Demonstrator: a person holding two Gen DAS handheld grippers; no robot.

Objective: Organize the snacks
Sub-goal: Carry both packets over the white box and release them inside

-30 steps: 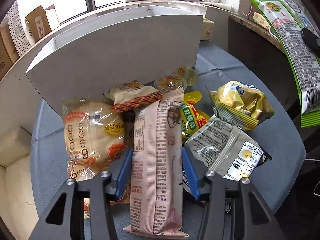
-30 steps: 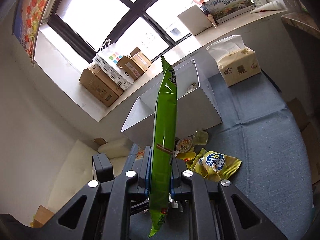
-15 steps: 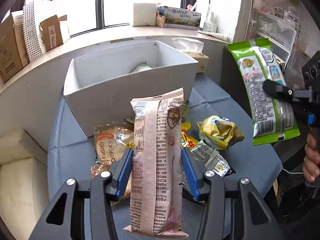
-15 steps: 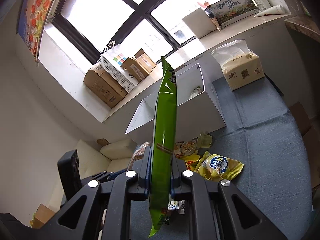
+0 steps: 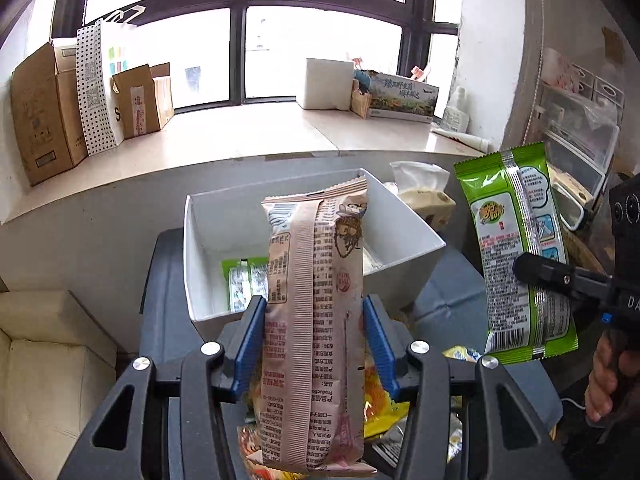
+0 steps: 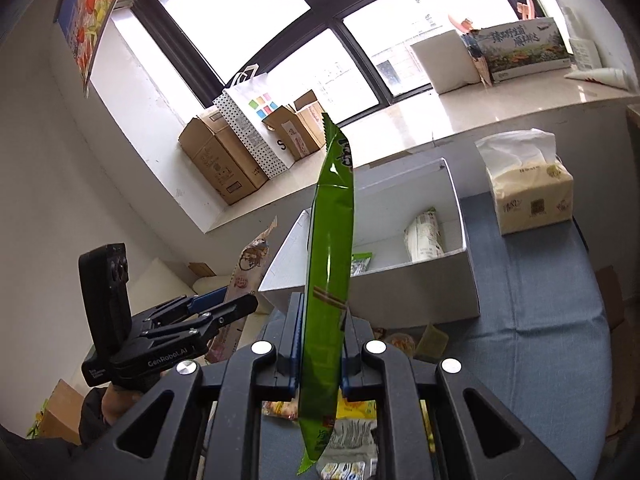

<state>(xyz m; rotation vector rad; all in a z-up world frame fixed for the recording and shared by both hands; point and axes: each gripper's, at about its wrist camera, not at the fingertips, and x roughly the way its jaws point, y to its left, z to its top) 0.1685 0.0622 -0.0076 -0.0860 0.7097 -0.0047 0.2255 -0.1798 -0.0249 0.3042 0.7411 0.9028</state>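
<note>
My left gripper (image 5: 314, 312) is shut on a long pink snack packet (image 5: 316, 320), held upright above the table in front of the white box (image 5: 400, 216). Inside that box lie a green packet (image 5: 244, 284) and a pale packet (image 6: 424, 236). My right gripper (image 6: 320, 328) is shut on a green snack packet (image 6: 330, 256), edge-on to its camera. The left wrist view shows that green snack packet (image 5: 516, 252) at the right, pinched by the right gripper's fingers (image 5: 560, 276). Loose snacks (image 6: 352, 408) lie on the blue tablecloth (image 6: 540, 320) below both grippers. The left gripper (image 6: 224, 312) shows at the left of the right wrist view.
A tissue pack (image 6: 528, 188) stands on the table right of the white box. Cardboard boxes (image 5: 44, 120) and a dotted paper bag (image 5: 96, 92) line the window ledge. A cream sofa (image 5: 48, 360) sits left of the table. A person's hand (image 5: 604, 380) holds the right gripper.
Both grippers rose with their packets. The left view went from the snack pile to looking down into the white box. The right gripper with the green packet came closer to the box.
</note>
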